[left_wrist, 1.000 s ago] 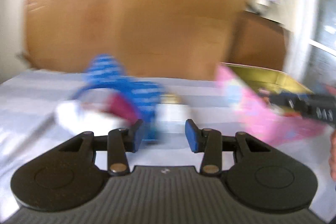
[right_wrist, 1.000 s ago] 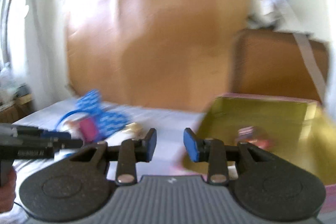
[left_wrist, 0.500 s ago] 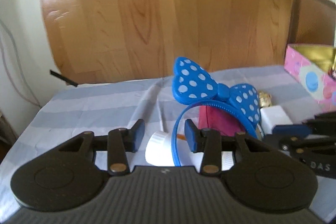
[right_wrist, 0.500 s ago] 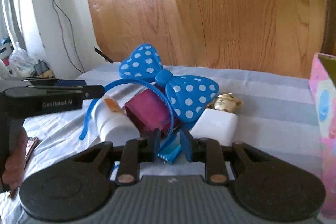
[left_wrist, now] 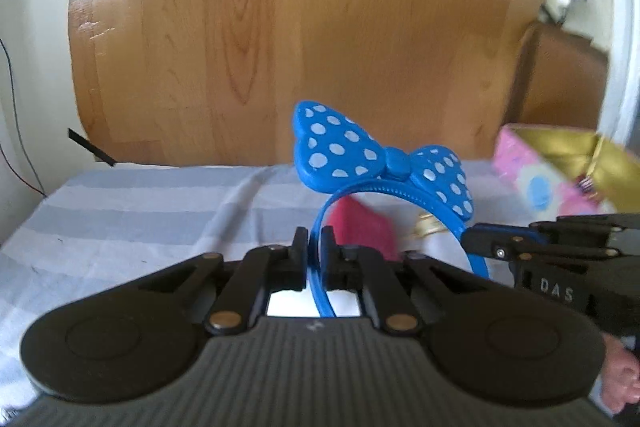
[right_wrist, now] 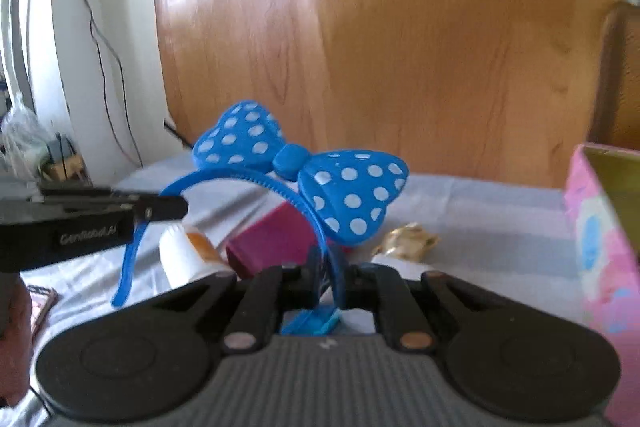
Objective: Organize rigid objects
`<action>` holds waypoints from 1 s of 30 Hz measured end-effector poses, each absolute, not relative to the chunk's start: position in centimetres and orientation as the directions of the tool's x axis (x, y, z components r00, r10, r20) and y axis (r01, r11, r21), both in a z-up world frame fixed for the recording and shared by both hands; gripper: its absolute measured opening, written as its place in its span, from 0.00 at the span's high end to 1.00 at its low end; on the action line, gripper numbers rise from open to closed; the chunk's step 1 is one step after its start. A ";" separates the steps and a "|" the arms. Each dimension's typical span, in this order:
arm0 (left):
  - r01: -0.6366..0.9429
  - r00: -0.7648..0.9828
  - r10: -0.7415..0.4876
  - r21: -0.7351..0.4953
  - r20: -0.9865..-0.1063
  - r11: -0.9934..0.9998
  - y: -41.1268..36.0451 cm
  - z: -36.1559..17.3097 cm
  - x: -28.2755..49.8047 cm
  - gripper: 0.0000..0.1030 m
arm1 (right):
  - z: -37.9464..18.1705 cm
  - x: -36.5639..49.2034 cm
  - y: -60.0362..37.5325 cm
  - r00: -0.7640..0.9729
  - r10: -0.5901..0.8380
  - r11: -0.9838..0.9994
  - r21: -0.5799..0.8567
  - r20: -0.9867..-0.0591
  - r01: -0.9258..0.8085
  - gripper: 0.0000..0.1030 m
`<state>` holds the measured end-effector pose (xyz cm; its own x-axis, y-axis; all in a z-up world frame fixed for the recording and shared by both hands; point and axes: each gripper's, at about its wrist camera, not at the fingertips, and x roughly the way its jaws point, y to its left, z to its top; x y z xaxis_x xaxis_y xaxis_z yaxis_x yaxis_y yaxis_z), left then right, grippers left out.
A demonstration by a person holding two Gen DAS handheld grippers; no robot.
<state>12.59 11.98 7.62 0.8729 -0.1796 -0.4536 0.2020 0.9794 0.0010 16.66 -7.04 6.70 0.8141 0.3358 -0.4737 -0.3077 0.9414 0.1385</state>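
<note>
Headband (left_wrist: 400,187) arched upright, one end in each tool's (left_wrist: 314,247) (right_wrist: 329,267) closed grip.

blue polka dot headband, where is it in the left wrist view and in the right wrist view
Left wrist: blue polka dot headband sits centre, bow above the left gripper, which is clamped on one end of the band.
Right wrist: it sits centre-left, bow above the right gripper, which is clamped on the other end.
Shared landmark: the pink box, at the right edge in both views.
</note>
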 end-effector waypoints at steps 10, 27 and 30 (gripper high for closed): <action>0.302 0.844 -0.269 -0.002 -0.465 0.953 5.6 6.4 9.5 0.90 | 6.9 11.7 -14.3 0.849 0.256 0.965 0.175 -0.462 -0.196 0.95; 0.225 0.807 -0.183 0.005 -0.562 0.974 5.9 1.5 5.4 0.93 | 3.1 5.7 -13.2 0.816 0.260 0.963 0.084 -0.516 -0.254 0.97; 0.209 0.807 -0.172 0.000 -0.565 0.978 6.1 1.4 5.2 0.93 | 3.0 5.4 -13.4 0.811 0.264 0.964 0.106 -0.522 -0.245 0.96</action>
